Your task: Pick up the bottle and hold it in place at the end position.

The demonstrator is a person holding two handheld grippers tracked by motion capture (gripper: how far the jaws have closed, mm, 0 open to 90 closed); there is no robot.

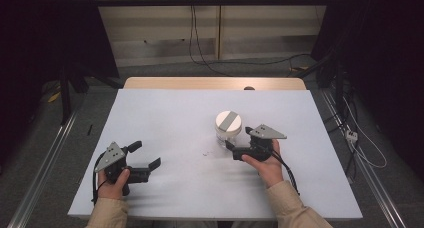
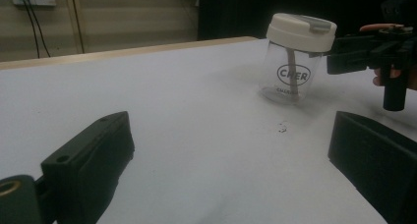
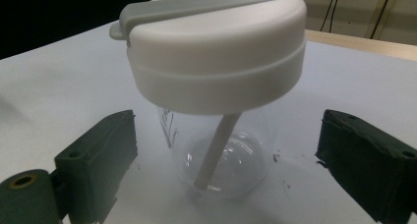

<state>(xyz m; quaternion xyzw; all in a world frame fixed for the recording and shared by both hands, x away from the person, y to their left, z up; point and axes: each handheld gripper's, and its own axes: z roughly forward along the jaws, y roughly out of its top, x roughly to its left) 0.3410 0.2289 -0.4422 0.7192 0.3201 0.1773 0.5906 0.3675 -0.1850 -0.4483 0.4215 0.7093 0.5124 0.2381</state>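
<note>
A clear plastic jar (image 1: pixel 228 128) with a white lid and a grey flip tab stands upright right of the middle of the white table (image 1: pixel 165 113). A pale straw leans inside the jar (image 3: pixel 216 86). My right gripper (image 1: pixel 240 138) is at its near right side. Its jaws flank the jar's clear body in the right gripper view, with a gap on each side, so my right gripper (image 3: pixel 226 135) is open. My left gripper (image 1: pixel 145 154) rests at the near left, open and with nothing between its jaws. The left gripper view shows the jar (image 2: pixel 295 62) far off, with the right gripper (image 2: pixel 364 52) beside it.
A small dark smudge (image 1: pixel 206 153) marks the table just left of the jar's base. The table's far edge is a wooden strip (image 1: pixel 215 83). Cables (image 1: pixel 200 53) trail over the floor behind, and metal rails (image 1: pixel 45 153) run along both sides.
</note>
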